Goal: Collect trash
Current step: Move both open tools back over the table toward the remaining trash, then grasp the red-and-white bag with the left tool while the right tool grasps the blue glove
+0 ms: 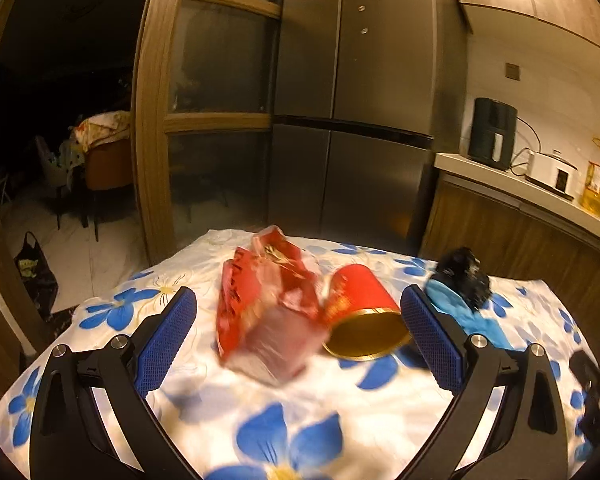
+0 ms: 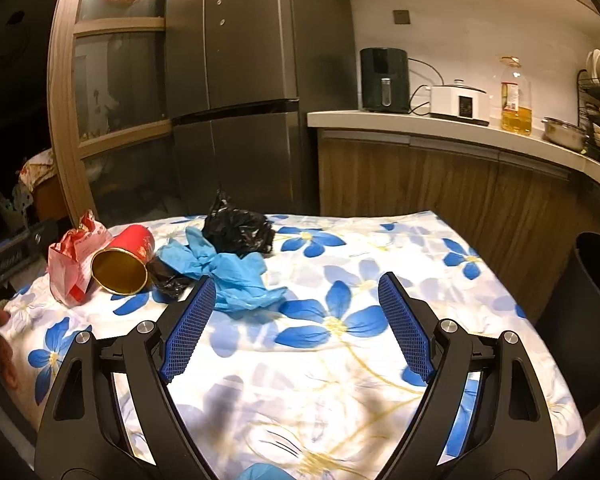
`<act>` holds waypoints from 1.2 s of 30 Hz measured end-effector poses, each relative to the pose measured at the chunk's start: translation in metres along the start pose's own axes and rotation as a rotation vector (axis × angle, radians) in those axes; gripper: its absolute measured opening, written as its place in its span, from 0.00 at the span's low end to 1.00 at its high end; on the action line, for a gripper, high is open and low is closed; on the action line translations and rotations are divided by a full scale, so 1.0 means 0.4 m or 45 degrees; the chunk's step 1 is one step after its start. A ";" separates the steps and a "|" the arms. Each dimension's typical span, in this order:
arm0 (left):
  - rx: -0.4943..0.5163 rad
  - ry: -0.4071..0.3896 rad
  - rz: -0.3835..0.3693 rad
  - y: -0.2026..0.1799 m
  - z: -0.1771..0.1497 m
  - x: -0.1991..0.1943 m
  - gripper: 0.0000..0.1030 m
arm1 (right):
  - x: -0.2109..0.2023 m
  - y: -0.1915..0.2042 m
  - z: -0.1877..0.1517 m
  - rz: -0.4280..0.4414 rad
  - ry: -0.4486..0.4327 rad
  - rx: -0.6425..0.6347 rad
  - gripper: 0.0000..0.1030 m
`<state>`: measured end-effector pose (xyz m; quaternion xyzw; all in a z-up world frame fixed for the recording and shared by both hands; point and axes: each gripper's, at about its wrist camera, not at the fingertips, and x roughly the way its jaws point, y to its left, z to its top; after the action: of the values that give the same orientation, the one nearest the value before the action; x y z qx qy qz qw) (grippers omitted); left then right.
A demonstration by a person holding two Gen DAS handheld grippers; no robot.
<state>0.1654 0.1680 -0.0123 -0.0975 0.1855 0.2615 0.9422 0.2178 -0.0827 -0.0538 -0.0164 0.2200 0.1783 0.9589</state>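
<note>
A crumpled red snack wrapper (image 1: pixel 268 304) lies on the flowered tablecloth (image 1: pixel 300 408), blurred, between the open fingers of my left gripper (image 1: pixel 300 336). A red cup with a gold inside (image 1: pixel 360 312) lies on its side next to it. Blue gloves (image 1: pixel 468 316) and crumpled black plastic (image 1: pixel 464 276) lie further right. In the right wrist view the wrapper (image 2: pixel 74 262), cup (image 2: pixel 124 260), blue gloves (image 2: pixel 228 276) and black plastic (image 2: pixel 238 230) lie ahead and to the left of my right gripper (image 2: pixel 296 324), which is open and empty over the cloth (image 2: pixel 360 272).
A dark bin (image 2: pixel 584 320) stands at the table's right edge. A grey fridge (image 2: pixel 240 80) and a counter (image 2: pixel 440 124) with an air fryer, cooker and oil bottle stand behind. A black bag (image 1: pixel 34 276) sits on the floor at left.
</note>
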 end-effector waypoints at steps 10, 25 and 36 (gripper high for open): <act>-0.012 0.124 0.031 0.041 -0.002 0.109 0.92 | 0.065 0.047 0.009 0.032 0.024 -0.023 0.80; -0.037 0.234 -0.020 0.048 -0.021 0.133 0.39 | 0.135 0.078 0.009 0.066 0.079 -0.051 0.80; -0.060 0.180 -0.029 0.045 -0.015 0.088 0.20 | 0.202 0.075 -0.013 0.081 0.209 -0.036 0.65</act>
<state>0.1821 0.1978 -0.0335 -0.1399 0.2441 0.2476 0.9271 0.2730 -0.0283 -0.0915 -0.0376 0.2957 0.2098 0.9312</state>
